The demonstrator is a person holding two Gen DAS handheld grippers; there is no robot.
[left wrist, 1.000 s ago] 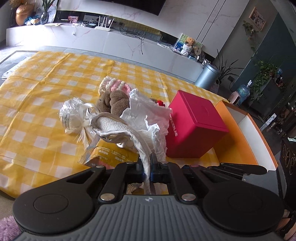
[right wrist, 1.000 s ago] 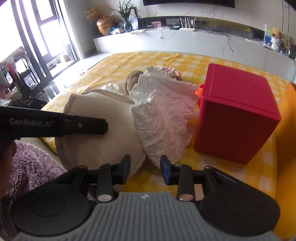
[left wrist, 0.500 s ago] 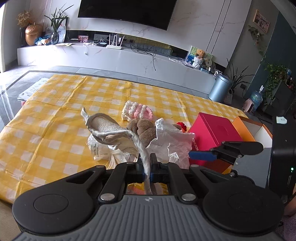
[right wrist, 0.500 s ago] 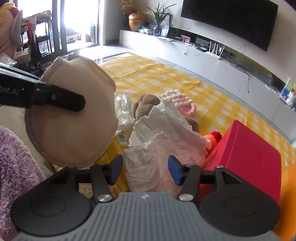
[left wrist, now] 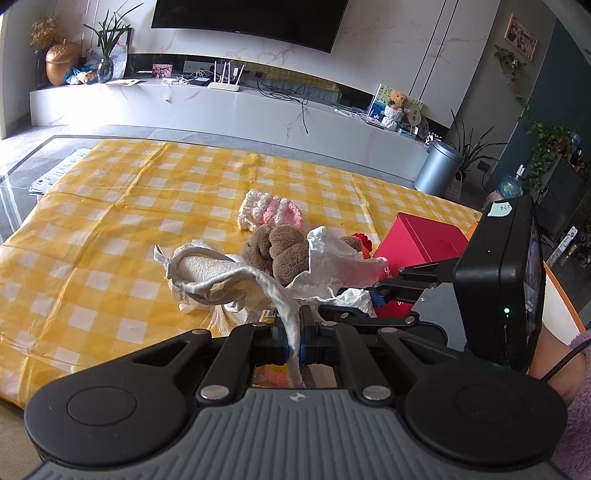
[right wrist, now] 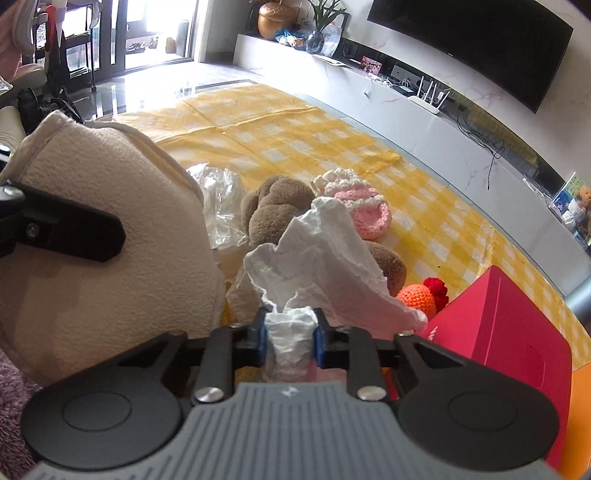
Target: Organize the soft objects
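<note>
While the left hand-held gripper (left wrist: 293, 338) pinches the cream pad's (left wrist: 207, 269) edge, the right hand-held gripper (right wrist: 289, 338) clamps upright tissue (right wrist: 321, 262)

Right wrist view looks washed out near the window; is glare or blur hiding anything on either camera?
Right wrist view: the window is blown out, with glare on the floor; the tissue in the right gripper stays sharp. Left wrist view: even light, no glare; the cream cloth in the left gripper is clear; fisheye bends the edges.
</note>
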